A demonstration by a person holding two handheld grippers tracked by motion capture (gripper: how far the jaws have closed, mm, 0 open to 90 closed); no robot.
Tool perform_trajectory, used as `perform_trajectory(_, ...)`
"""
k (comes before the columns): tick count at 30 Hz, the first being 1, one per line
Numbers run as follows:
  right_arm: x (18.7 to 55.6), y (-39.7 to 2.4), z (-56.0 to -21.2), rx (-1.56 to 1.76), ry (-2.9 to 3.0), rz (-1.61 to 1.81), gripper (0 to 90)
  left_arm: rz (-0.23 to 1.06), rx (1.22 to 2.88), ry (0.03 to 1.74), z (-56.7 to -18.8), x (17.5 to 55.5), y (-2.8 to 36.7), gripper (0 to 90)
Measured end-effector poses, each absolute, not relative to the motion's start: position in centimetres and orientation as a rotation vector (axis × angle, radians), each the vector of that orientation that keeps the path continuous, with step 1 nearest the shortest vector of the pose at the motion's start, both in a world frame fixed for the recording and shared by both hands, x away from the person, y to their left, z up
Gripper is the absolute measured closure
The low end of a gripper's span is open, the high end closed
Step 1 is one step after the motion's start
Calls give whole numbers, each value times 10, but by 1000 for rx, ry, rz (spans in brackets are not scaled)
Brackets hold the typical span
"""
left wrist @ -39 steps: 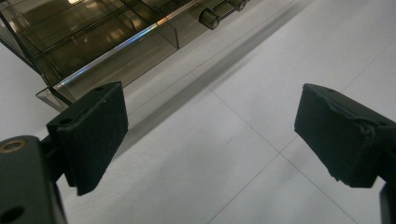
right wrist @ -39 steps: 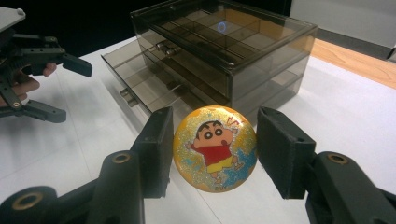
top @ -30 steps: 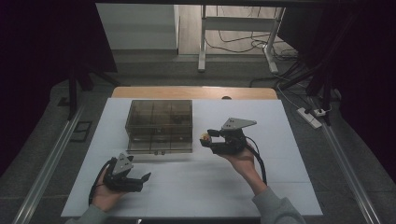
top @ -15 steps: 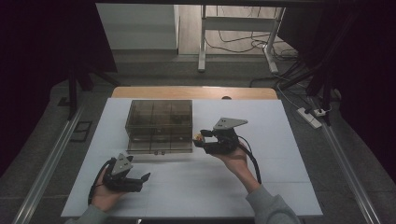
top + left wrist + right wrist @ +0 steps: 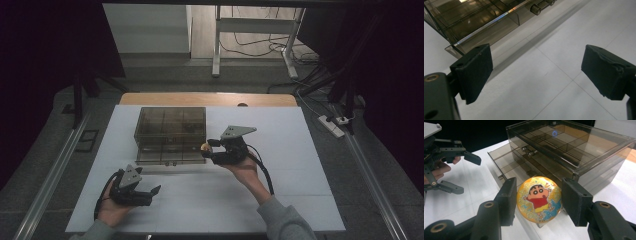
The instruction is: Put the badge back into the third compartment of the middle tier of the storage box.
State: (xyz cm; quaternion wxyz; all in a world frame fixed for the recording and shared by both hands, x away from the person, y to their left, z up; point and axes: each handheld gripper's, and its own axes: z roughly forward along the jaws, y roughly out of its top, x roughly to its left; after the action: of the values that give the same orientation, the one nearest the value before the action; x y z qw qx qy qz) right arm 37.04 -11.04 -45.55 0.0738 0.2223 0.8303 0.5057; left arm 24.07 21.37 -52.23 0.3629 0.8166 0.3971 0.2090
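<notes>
A smoky clear drawer box stands on the white table, with a low drawer pulled out toward me. My right gripper hovers at the box's front right corner, shut on a round orange badge with a cartoon child in a red shirt. The badge is pinched edge to edge between the pads. My left gripper rests low near the table's front left, open with nothing between its pads. It also appears in the right gripper view as the open left gripper.
The white table top spreads right of and in front of the box. The open drawer lies just ahead of the left jaws. A metal frame and cables stand on the floor behind the table.
My right gripper has moved left with the badge, closer to the box's front corner. The left gripper has stayed put.
</notes>
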Motion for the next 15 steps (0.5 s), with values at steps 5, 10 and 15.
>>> perform_trajectory(5,372,-106,-458,665,2502,1518,470,537,2100,1025,-523,241,215,109)
perform_trajectory(10,375,-99,-460,659,2506,1531,470,538,2103,1025,-523,241,214,109)
perform_trajectory(15,379,-90,-461,648,2517,1536,470,536,2107,1024,-523,241,213,109)
